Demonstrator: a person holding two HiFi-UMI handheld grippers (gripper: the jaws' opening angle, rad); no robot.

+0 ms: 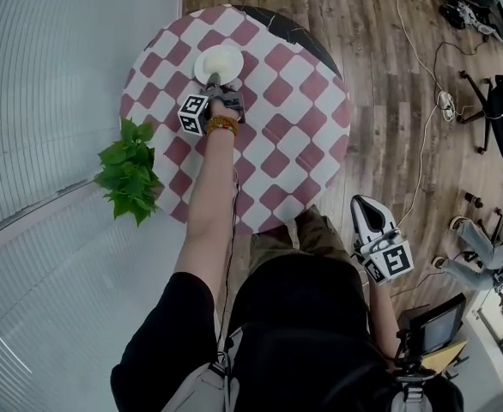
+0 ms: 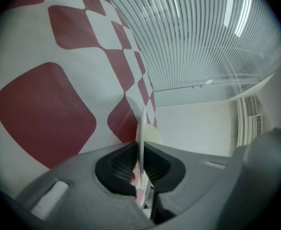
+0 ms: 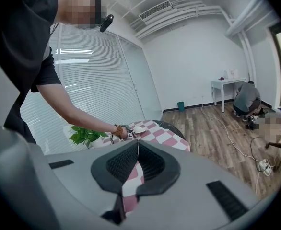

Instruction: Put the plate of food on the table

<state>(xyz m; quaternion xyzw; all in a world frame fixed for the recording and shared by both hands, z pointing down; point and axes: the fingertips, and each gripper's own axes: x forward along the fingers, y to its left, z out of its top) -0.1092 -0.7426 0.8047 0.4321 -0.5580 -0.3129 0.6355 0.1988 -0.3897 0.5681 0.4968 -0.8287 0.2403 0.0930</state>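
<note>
Left tongs [image 1: 215, 82] clamped on near rim of white plate [image 1: 220, 60]. Plate extends ahead of them, over checkered worktop [image 1: 294, 118]. Right tongs [image 1: 365, 206] pressed together, nothing between, well apart from plate, off worktop edge. Leafy plant [image 1: 130, 168] left of left tongs.

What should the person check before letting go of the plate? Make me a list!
1. Left gripper shut on the rim of the plate: ok.
2. Plate lying flat on the checkered table: cannot tell.
3. Plate well in from the table's edge: ok.
4. Food in place on the plate: cannot tell.
5. Green plant apart from the plate: ok.
6. Right gripper shut, empty, held off the table: ok.
</note>
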